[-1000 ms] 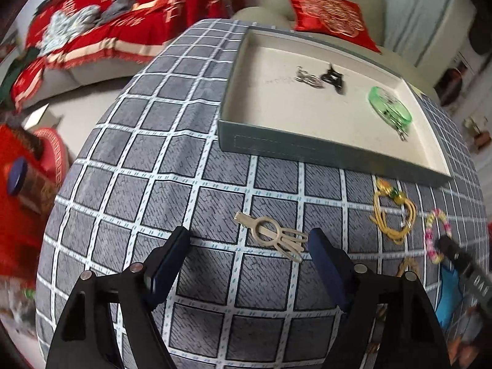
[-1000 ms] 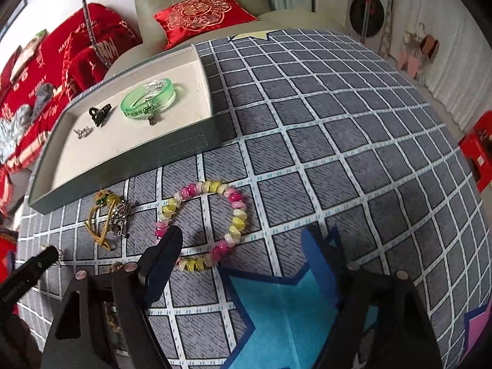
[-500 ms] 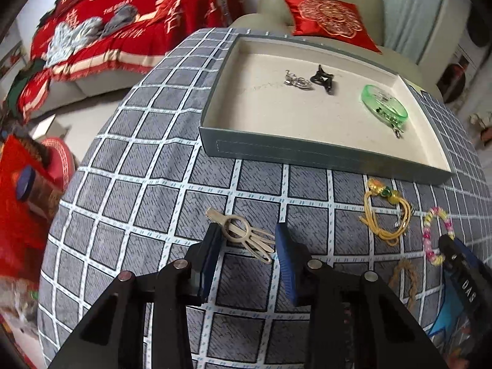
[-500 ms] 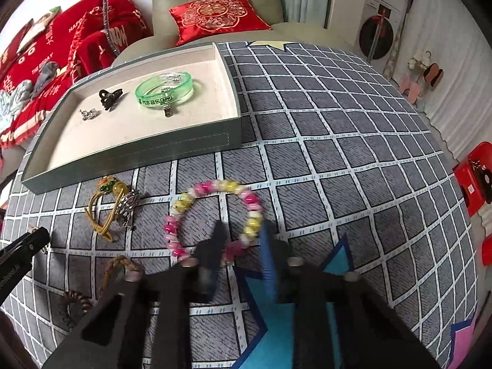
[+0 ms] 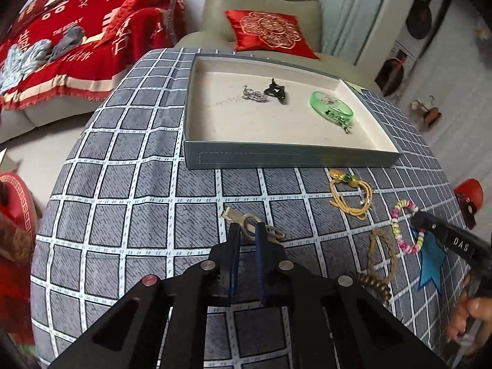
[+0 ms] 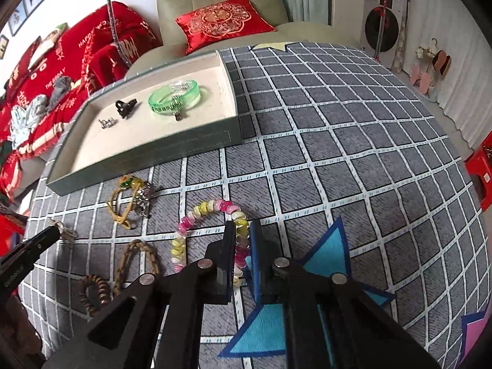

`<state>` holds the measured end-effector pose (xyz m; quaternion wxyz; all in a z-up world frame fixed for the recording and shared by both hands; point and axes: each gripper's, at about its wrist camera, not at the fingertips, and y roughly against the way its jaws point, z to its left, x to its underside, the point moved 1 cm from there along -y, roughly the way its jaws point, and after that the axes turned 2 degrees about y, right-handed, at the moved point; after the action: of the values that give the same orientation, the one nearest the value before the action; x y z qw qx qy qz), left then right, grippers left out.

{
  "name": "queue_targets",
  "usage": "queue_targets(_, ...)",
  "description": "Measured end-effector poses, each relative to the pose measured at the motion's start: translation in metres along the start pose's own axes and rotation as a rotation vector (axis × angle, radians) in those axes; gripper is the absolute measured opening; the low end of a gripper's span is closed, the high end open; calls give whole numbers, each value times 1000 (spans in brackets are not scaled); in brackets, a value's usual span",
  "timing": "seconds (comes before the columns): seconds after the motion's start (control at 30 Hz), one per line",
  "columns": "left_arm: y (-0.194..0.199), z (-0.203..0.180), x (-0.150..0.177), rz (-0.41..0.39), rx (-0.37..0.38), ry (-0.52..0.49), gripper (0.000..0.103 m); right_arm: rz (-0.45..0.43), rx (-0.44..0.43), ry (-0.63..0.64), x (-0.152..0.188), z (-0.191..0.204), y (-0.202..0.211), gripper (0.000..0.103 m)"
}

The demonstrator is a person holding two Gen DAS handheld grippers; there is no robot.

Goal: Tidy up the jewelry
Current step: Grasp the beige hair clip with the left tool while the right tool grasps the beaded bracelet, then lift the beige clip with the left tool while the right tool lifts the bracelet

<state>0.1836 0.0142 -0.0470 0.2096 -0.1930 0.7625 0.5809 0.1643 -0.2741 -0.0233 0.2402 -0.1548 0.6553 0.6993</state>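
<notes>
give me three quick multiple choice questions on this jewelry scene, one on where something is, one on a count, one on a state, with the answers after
1. Where does the green bangle lie?
A. in the tray
B. on the checked cloth
C. on the sofa

2. How many pieces lie in the tray?
A. one
B. three
C. five

3. What is the right gripper doing?
A. standing open above the cloth
B. shut on the bead bracelet
C. shut on the brown braided band

Answers:
1. A: the bangle rests on the tray's pale floor, near its right wall.
2. B: a small silver piece, a black clip and the bangle are all that lie inside.
3. B: pink and yellow beads of the bead bracelet sit pinched between its fingers, while the brown braided band lies apart to the left.
</notes>
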Motion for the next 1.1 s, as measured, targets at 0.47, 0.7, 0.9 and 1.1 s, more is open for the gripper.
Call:
queue_targets(0.47,10,-3,0,-4,45,-1,25,-40,-64,-10,-3,6,22,10)
queue_targets(0.7,20,1,2,-41,-55,-33,25,-54,-82,-17,-1,6,31,10)
queue_targets(0.9,28,5,4,-94,-90,-77,103,-61,-97,-20,1,8,37,10)
queue_targets(1.1,26,-5,2,-139,-145,-282,103,-57,-106,-19,4,9,40,10)
